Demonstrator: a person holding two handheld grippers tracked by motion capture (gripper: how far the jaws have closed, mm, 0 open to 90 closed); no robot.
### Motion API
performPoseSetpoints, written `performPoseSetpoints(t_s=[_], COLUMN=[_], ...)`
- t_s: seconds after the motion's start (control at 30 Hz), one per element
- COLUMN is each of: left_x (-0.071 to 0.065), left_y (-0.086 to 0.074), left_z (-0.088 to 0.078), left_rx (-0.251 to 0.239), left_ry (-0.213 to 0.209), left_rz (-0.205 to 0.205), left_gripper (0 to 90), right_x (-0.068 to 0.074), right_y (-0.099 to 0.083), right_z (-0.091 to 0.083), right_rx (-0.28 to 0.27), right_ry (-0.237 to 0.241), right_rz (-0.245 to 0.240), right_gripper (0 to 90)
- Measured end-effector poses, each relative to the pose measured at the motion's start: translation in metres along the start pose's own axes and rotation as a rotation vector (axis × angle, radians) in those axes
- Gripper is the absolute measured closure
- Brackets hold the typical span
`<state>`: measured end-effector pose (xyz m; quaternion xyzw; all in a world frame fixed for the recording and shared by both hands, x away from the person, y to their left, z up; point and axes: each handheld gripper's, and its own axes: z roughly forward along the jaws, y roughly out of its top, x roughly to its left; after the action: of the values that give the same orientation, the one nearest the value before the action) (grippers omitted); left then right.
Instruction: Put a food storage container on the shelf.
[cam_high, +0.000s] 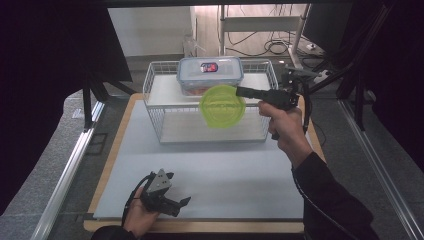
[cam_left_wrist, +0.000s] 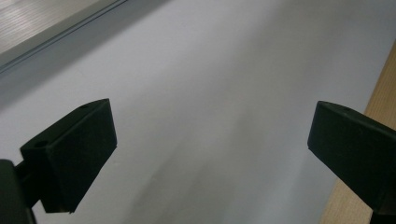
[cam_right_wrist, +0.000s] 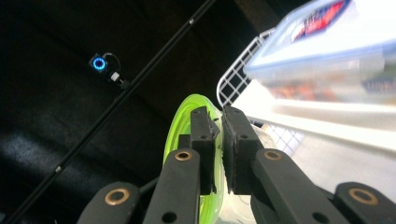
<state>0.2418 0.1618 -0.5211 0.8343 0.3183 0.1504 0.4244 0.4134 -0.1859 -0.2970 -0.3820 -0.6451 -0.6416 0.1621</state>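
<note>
A round green lid (cam_high: 222, 106) hangs on edge in the air in front of the white wire rack (cam_high: 155, 107), its face turned toward me. My right gripper (cam_high: 239, 91) reaches in from the right and is shut on the lid's right rim. In the right gripper view the pads (cam_right_wrist: 205, 135) pinch the green lid's rim (cam_right_wrist: 180, 126) between them, with the right gripper (cam_right_wrist: 219, 116) aimed past the rack's corner (cam_right_wrist: 233, 79). My left gripper (cam_high: 180, 189) rests low at the table's front left, open, with nothing but the mat between its jaws (cam_left_wrist: 210, 140).
A clear food box with a blue-edged lid (cam_high: 210, 75) sits on the rack's upper shelf, blurred and close in the right gripper view (cam_right_wrist: 327, 51). The rack stands at the back of a pale grey mat (cam_high: 225, 175) on a wooden board. Dark curtains flank the table.
</note>
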Motion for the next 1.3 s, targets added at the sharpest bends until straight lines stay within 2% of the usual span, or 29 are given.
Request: performPoseSetpoints(t_s=[0.27, 0.53, 0.97, 1.3], left_x=[0.000, 0.000, 0.000, -0.001], left_y=[0.000, 0.000, 0.000, 0.000], left_z=[-0.001, -0.001, -0.001, 0.000], left_rx=[-0.002, 0.000, 0.000, 0.000], left_ry=[-0.001, -0.003, -0.010, -0.019], left_rz=[-0.003, 0.002, 0.004, 0.004], left_gripper=[1.2, 1.3, 1.3, 1.3], right_x=[0.007, 0.005, -0.006, -0.017], right_y=[0.031, 0.057, 0.079, 0.093], right_z=[0.007, 0.020, 0.043, 0.068], right_rx=[-0.037, -0.078, -0.136, -0.185], right_ry=[-0.036, -0.075, -0.118, -0.176], right_rz=[-0.005, -0.006, 0.018, 0.043], right_gripper=[84.2, 84.2, 84.2, 84.1])
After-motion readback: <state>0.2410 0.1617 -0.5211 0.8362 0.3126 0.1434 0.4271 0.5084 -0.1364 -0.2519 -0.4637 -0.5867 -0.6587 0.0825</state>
